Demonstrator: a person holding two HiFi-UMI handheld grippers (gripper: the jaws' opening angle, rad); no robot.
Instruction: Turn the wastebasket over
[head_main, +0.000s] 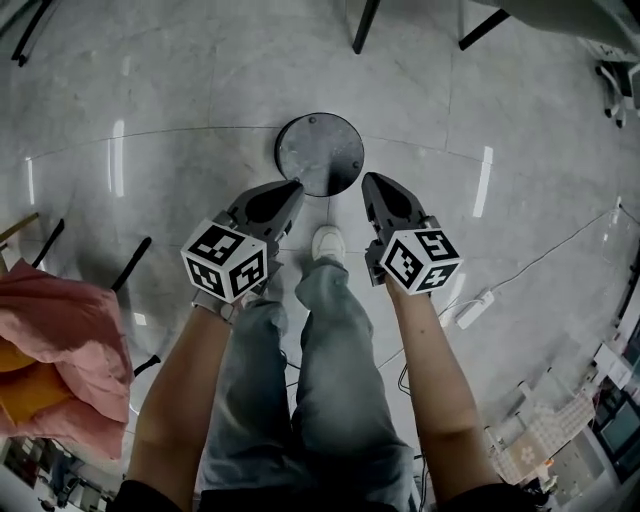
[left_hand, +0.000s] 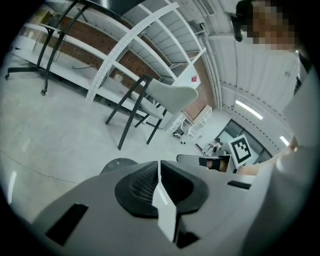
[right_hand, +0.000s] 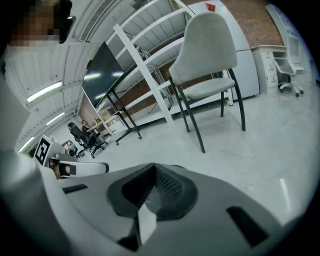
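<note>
The wastebasket (head_main: 319, 152) stands on the grey floor just ahead of my feet, seen from above as a dark round disc with a flat closed top face. My left gripper (head_main: 293, 189) hovers at its near left edge with jaws shut and nothing between them. At the near right edge my right gripper (head_main: 371, 184) is shut and empty as well. In the left gripper view the closed jaws (left_hand: 159, 172) meet in a line, and a dark slice of the wastebasket (left_hand: 117, 163) shows past them. The right gripper view shows its jaws (right_hand: 151, 172) pressed together over bare floor.
A pink cloth (head_main: 62, 340) lies on something at the left. A white power strip (head_main: 473, 308) with a cable lies on the floor at the right. A grey chair (right_hand: 207, 55) and white shelving (left_hand: 125, 45) stand farther off. My shoe (head_main: 327, 242) is between the grippers.
</note>
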